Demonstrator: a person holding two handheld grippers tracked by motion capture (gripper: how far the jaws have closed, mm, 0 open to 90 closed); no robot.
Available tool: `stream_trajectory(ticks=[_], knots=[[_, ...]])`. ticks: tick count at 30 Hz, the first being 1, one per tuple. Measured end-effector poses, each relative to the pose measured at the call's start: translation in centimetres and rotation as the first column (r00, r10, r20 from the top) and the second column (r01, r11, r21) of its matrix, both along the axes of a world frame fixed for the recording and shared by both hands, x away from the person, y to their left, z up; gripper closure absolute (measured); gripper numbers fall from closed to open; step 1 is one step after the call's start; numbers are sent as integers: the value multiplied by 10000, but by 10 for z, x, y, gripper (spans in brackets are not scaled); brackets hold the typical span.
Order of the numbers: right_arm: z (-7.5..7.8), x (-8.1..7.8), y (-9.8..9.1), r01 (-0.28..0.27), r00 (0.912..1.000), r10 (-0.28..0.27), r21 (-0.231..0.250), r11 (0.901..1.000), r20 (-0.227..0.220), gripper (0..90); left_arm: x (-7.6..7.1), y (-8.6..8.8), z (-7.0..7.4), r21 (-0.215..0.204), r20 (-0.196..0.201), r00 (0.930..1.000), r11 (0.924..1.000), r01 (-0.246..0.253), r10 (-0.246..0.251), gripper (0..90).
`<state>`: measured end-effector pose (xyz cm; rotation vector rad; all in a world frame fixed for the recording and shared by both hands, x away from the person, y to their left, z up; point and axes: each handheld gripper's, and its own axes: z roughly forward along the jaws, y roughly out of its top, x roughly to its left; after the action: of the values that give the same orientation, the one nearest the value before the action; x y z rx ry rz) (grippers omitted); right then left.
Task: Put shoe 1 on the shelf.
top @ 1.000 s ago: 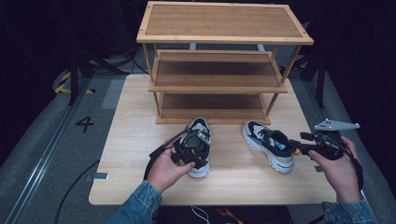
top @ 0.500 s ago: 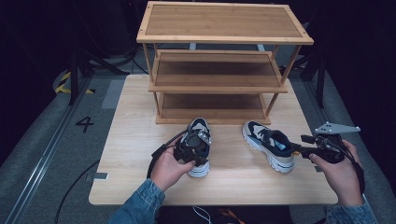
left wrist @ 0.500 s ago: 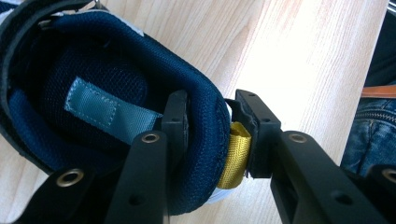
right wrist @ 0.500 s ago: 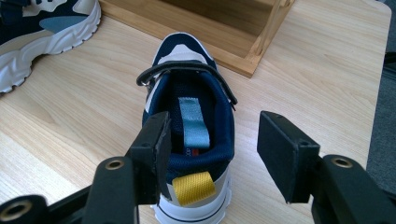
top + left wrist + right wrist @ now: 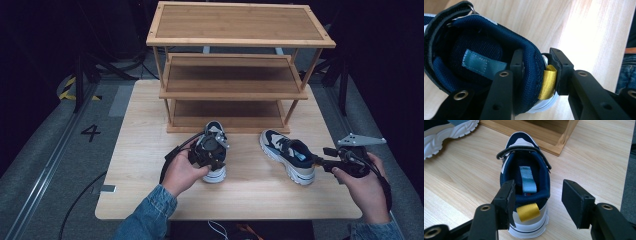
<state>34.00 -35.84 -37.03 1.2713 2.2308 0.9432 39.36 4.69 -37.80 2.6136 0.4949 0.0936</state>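
High view: we judge shelving next — left tongs point(image 5: 536, 75) pinch one shoe's point(image 5: 486, 62) heel; right tongs point(image 5: 536, 202) gape at 3 o'clock.

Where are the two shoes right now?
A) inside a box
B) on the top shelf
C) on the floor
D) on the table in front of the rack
D: the left shoe and the right shoe both sit on the table, in front of the wooden rack.

High view looks down over the table point(image 5: 150, 200); gripper views sit close above it.
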Motion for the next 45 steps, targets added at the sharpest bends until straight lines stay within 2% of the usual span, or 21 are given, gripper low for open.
stream_trajectory(ticks=[5,6,7,9,11,15,18,23,25,27,31,37,39,42,43,45], knots=[[1,-3,-2,68,10000,-68,-7,10000,33,458,10,-3,9,-86,150,9998,9999,126,-125,673],[1,-4,-3,119,9999,-119,39,9999,41,458,18,-5,14,-80,295,9994,9998,175,-172,672],[1,-4,-3,119,9999,-119,39,9999,41,458,18,-5,14,-80,295,9994,9998,175,-172,672],[1,-5,-4,148,9999,-148,20,9999,46,458,27,-7,18,-17,478,9985,9996,281,-280,673],[2,-5,-6,165,9998,-165,19,9999,67,458,35,-8,22,34,461,9987,9997,222,-223,672],[2,-5,-5,143,9999,-143,28,9999,52,455,51,-8,24,-159,483,9983,9993,341,-333,668],[0,-5,-2,45,10000,-45,-8,10000,-24,453,63,-9,21,-375,627,9975,9987,352,-328,665],[-1,-5,0,-31,10000,31,-89,10000,-19,453,80,-12,16,-56,1000,9939,9989,473,-465,664],[-1,-5,0,-20,10000,19,-79,10000,-43,453,86,-12,13,-199,1078,9923,9978,627,-602,663],[-2,-5,2,-67,10000,67,-110,9999,-40,453,93,-12,10,-341,1060,9919,9967,735,-695,663],[-2,-5,4,-112,9999,112,-101,9999,-47,451,104,-15,5,-302,824,9949,9977,612,-585,659],[-2,-5,4,-136,9999,136,-83,9999,-3,450,114,-17,-5,-245,608,9974,9989,406,-390,651],[-2,-5,5,-142,9999,142,-78,9999,-2,450,117,-16,-8,-243,506,9976,9985,483,-471,650],[-2,-6,5,-185,9998,185,-63,9998,34,450,117,-15,-8,-298,567,9977,9988,376,-359,642],[-2,-5,5,-186,9998,186,-62,9998,31,449,116,-16,-8,-296,707,9968,9988,400,-379,628],[-2,-5,6,-185,9998,185,-70,9998,4,449,113,-18,-9,-40,714,9974,9999,-93,95,543]])
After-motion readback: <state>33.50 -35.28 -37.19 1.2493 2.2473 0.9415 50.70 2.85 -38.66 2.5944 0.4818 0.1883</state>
